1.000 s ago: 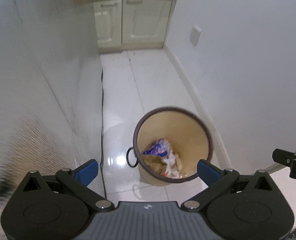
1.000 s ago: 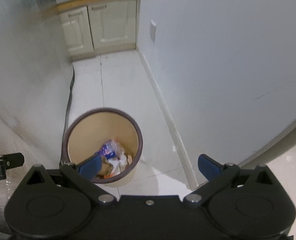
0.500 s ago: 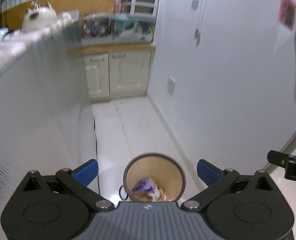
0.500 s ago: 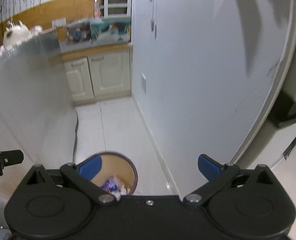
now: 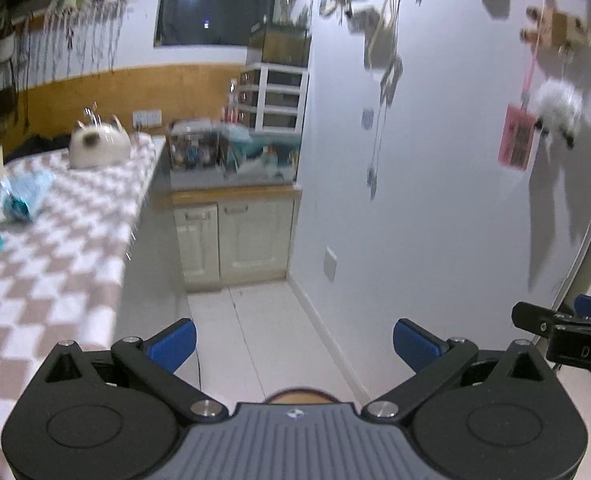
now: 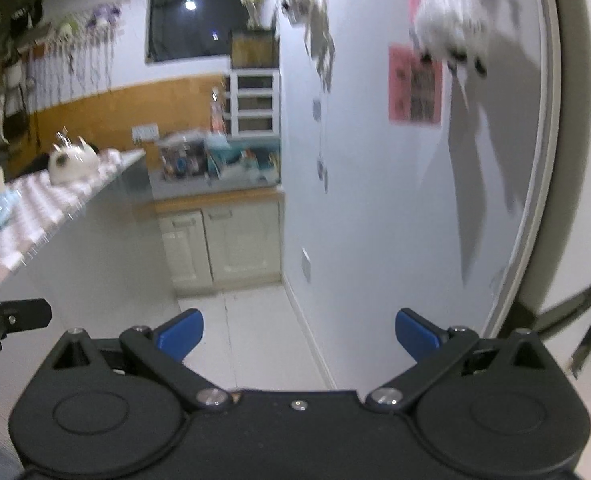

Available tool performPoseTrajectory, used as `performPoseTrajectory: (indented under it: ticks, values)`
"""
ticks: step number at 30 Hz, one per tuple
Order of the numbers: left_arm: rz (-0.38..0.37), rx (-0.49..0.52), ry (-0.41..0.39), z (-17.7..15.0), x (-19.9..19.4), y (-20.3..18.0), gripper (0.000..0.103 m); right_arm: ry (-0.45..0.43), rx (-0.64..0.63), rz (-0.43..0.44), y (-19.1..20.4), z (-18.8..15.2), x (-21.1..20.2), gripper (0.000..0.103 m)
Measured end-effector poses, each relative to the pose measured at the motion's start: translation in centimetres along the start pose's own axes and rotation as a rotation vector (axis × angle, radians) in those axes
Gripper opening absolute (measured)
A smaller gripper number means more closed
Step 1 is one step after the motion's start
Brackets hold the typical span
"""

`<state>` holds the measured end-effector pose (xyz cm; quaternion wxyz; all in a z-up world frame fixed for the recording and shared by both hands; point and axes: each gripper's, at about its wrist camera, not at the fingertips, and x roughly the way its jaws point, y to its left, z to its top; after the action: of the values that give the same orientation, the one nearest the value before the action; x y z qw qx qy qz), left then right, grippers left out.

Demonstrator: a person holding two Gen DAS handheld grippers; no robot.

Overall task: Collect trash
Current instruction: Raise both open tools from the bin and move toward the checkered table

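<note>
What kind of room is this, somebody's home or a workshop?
Most likely a home kitchen or dining corner. A checkered tablecloth covers a table on the left, cream cabinet doors sit under a cluttered counter, and trinkets hang on the white wall.

Left gripper (image 5: 294, 345): black linkage arms, 2 blue finger pads (image 5: 173, 344), silver pivot screws, 2 round black discs on the body, grey ribbed centre plate with a small logo. Right gripper (image 6: 298, 334): same black frame and blue pads, plain black centre plate with 1 silver screw. Its side shows white "DAS" lettering in the left wrist view.
</note>
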<state>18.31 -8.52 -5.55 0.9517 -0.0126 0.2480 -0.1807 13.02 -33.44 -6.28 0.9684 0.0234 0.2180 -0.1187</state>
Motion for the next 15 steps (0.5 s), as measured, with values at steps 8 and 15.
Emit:
performPoseTrajectory:
  ticks: [8, 15]
  values:
    - [0.007, 0.030, -0.100, 3.0, -4.6, 1.3, 0.103, -0.094, -0.003, 0.082, 2.6, 2.5, -3.5, 0.103]
    - [0.050, 0.053, -0.141, 6.0, -6.9, 4.6, 0.103, -0.121, -0.069, 0.168, 6.8, 5.3, -3.8, 0.103]
